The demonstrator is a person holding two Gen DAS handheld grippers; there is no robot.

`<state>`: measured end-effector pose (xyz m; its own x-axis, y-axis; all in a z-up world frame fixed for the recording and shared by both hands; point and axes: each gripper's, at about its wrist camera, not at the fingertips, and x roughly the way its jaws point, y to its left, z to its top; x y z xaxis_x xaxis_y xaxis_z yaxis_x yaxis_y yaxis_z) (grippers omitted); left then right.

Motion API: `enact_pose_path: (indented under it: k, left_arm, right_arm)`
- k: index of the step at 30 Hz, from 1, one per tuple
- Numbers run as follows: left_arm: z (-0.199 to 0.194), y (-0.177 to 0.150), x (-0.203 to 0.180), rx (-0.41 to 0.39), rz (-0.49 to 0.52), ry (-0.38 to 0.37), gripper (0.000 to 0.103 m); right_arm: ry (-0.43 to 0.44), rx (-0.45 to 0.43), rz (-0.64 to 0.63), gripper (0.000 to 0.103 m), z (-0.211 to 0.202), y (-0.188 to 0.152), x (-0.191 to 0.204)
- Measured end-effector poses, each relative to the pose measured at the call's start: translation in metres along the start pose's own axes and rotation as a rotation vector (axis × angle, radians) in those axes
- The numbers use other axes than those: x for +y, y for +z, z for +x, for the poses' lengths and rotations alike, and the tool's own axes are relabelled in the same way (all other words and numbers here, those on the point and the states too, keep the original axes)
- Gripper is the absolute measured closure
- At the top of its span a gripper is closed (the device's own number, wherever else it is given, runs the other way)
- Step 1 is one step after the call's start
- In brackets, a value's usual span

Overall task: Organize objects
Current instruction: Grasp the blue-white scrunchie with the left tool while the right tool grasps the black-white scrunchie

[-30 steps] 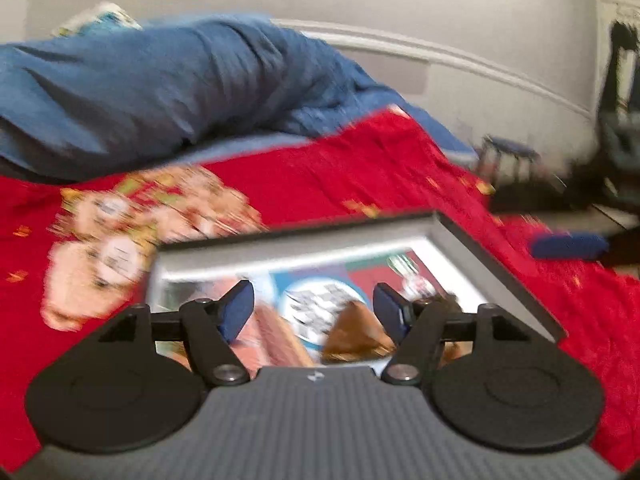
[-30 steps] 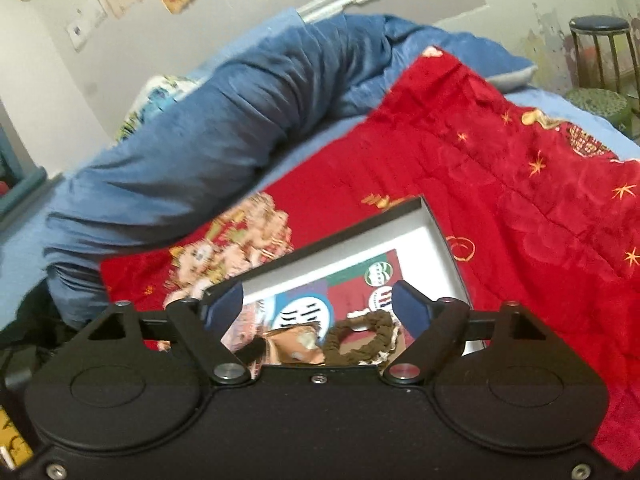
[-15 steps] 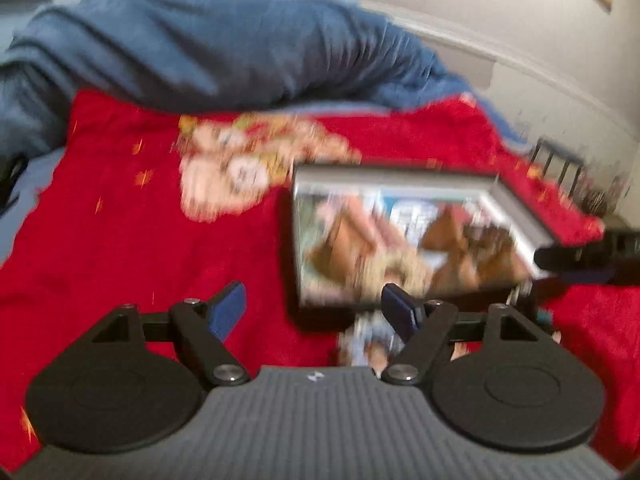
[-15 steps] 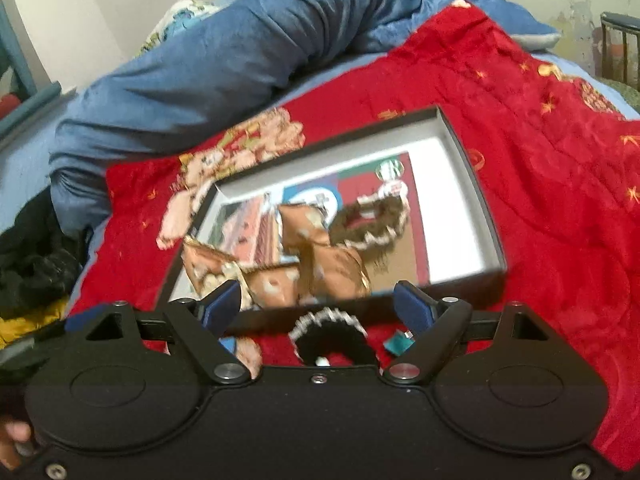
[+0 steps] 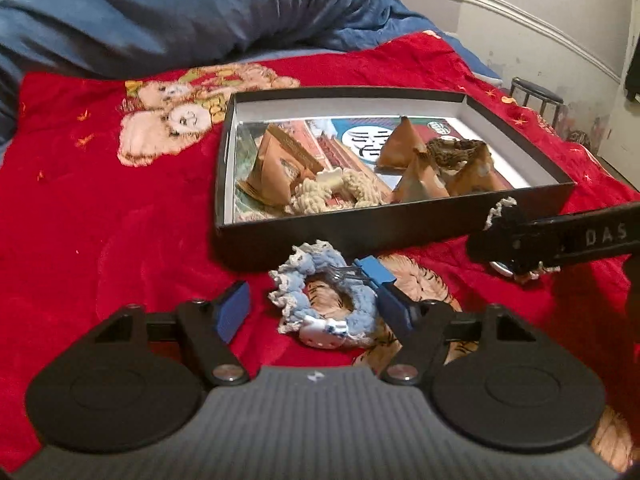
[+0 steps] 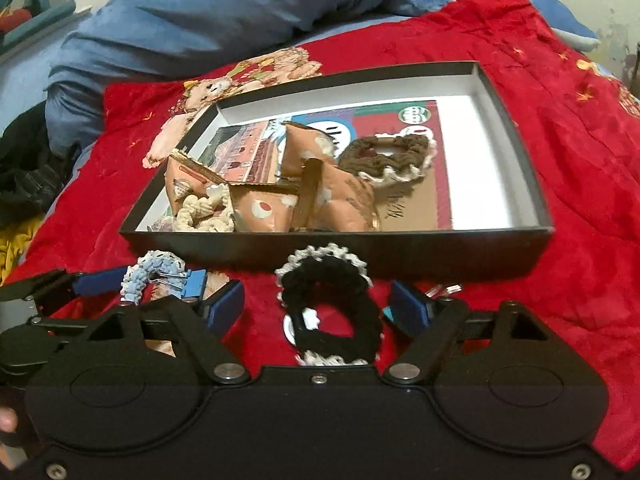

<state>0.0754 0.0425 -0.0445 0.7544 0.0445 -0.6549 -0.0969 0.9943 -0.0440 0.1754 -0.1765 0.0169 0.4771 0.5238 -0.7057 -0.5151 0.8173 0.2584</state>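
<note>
A black shallow box (image 5: 360, 228) (image 6: 508, 252) lies on the red blanket. It holds brown pyramid packets (image 5: 276, 164) (image 6: 344, 196), a cream scrunchie (image 5: 344, 192) (image 6: 200, 212) and a brown scrunchie (image 5: 452, 148) (image 6: 384, 156). My left gripper (image 5: 312, 304) is open around a light blue scrunchie (image 5: 320, 300) (image 6: 148, 276) in front of the box; a blue binder clip (image 5: 374, 272) (image 6: 188, 284) lies at it. My right gripper (image 6: 320, 304) is open around a black scrunchie (image 6: 332, 304) with white trim, also in front of the box.
The red blanket (image 5: 100, 208) (image 6: 580, 160) covers the bed. A rolled blue duvet (image 5: 180, 12) (image 6: 224, 12) lies behind the box. A stool (image 5: 536, 96) stands at the far right. Dark clothing (image 6: 24, 176) lies at the left bed edge.
Both grippers have pulled back and dropped from over the box to the blanket in front of it. The blue and black scrunchies now sit between their fingers.
</note>
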Motion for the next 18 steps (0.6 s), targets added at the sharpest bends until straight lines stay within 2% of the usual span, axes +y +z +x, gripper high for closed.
enact_pose_path:
  k: [1,3,8,13,16,17,18]
  left_arm:
    - [0.001,-0.001,0.000,0.001,-0.011,0.005,0.027]
    - [0.001,-0.004,-0.001,0.002,-0.010,0.014,0.037]
    - [0.000,-0.004,-0.010,-0.003,0.059,0.011,0.052]
    - [0.003,0.001,-0.012,0.031,0.050,0.016,0.052]
    - [0.002,0.001,-0.011,0.034,0.041,0.013,0.056]
    - [0.001,0.001,-0.012,0.028,0.047,0.009,0.075]
    - [0.000,0.001,-0.012,0.019,0.053,0.004,0.081]
  right_arm:
    - [-0.001,0.006,-0.006,0.025,0.003,0.000,0.002]
    - [0.009,0.040,0.002,0.025,0.009,0.000,0.004]
    - [-0.045,0.033,-0.123,0.025,0.012,-0.008,0.019]
    - [-0.085,0.030,-0.206,0.027,0.015,-0.011,0.028]
    - [-0.080,0.024,-0.185,0.029,0.014,-0.011,0.026]
    - [-0.074,0.024,-0.172,0.030,0.014,-0.010,0.024]
    - [-0.070,0.023,-0.160,0.036,0.013,-0.009,0.022]
